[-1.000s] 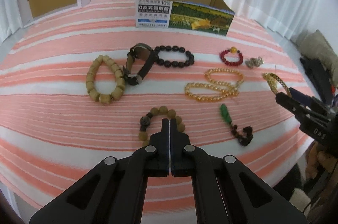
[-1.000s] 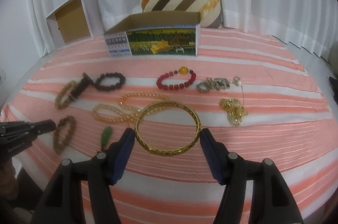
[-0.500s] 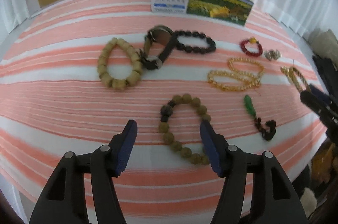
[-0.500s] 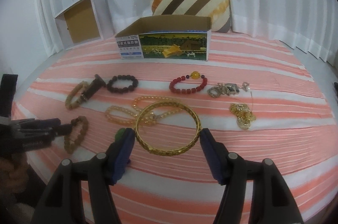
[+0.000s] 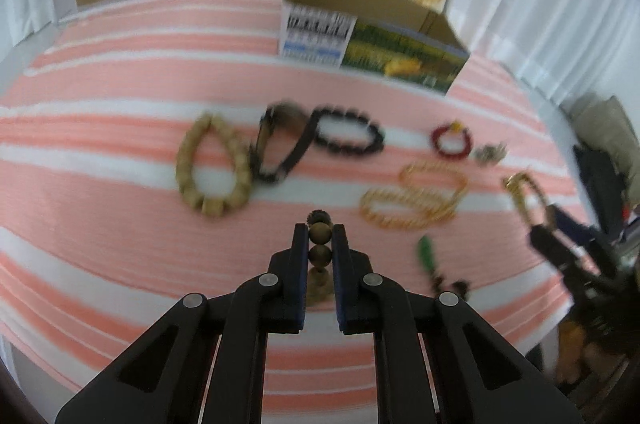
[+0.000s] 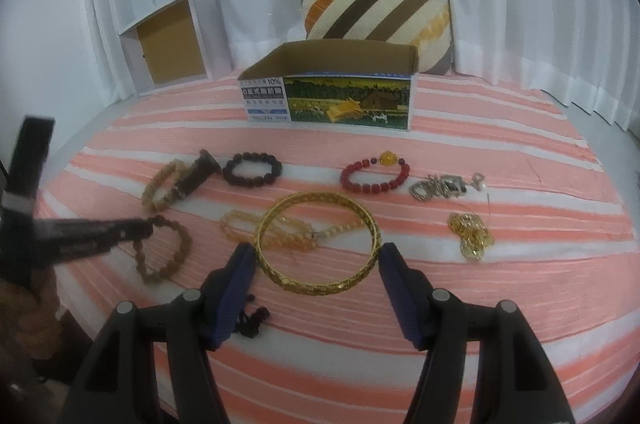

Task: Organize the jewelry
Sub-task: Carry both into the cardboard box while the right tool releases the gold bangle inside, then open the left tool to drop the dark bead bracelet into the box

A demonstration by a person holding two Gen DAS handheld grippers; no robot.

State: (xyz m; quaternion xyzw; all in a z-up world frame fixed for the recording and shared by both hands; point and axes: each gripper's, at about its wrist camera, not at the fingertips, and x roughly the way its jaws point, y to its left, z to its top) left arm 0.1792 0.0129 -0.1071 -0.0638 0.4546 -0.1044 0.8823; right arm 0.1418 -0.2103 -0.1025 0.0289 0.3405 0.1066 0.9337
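Note:
My left gripper (image 5: 320,236) is shut on a brown wooden bead bracelet (image 5: 320,244); in the right wrist view it (image 6: 140,230) holds the bracelet (image 6: 164,250) lifted at one end above the striped cloth. My right gripper (image 6: 316,252) holds a gold bangle (image 6: 318,244) between its wide-spread fingers, raised above the cloth. The gold bangle (image 5: 522,193) also shows at the right in the left wrist view. An open cardboard box (image 6: 332,95) stands at the back.
On the pink striped cloth (image 6: 500,151) lie a light wooden bead bracelet (image 5: 212,167), a watch (image 5: 280,151), a black bead bracelet (image 5: 348,137), a red bead bracelet (image 6: 374,173), an amber bead strand (image 5: 412,199), a green pendant (image 5: 426,254), silver pieces (image 6: 440,187) and a gold chain (image 6: 472,236).
My left gripper opened, moved over the brown bead bracelet, then shut on it and lifted it. My right gripper with the bangle has risen a little.

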